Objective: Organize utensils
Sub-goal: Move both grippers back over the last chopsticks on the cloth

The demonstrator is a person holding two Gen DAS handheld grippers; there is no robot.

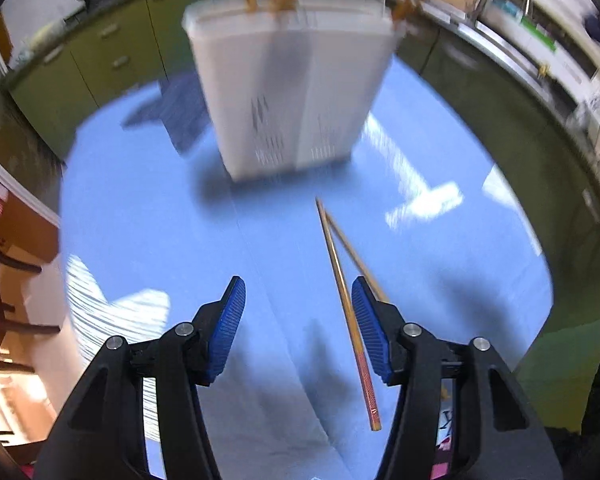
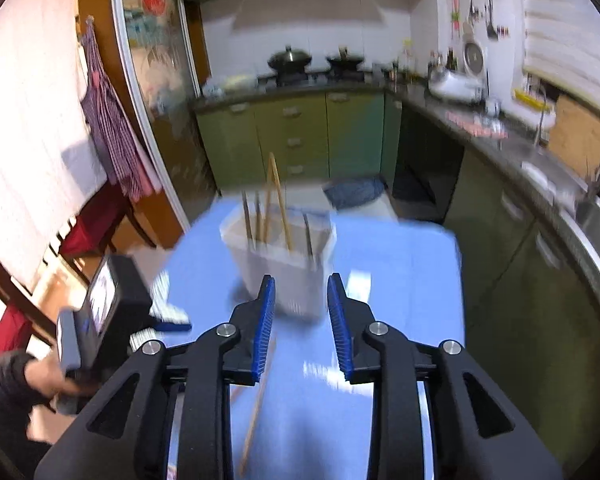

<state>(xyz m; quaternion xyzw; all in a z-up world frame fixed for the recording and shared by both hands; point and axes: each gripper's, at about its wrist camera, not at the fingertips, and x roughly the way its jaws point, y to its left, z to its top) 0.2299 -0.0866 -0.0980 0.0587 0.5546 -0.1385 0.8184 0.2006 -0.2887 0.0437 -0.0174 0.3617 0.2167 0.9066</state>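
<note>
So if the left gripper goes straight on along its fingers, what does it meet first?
Probably the blue tablecloth, just left of the two chopsticks lying there. The left gripper is open and empty; the white utensil holder stands farther on. Depth is uncertain.

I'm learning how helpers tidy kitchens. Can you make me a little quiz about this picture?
1. True or false: the left gripper is squeezing a chopstick.
2. What colour is the table?
A) red
B) blue
C) yellow
3. Fill in: the chopsticks already put away stand in the white ______.

Key:
1. False. Its jaws are open, and the two loose chopsticks lie on the table, one running up between the jaws, unpinched.
2. B, blue.
3. Holder. The right gripper in front of it is open and holds nothing.
</note>
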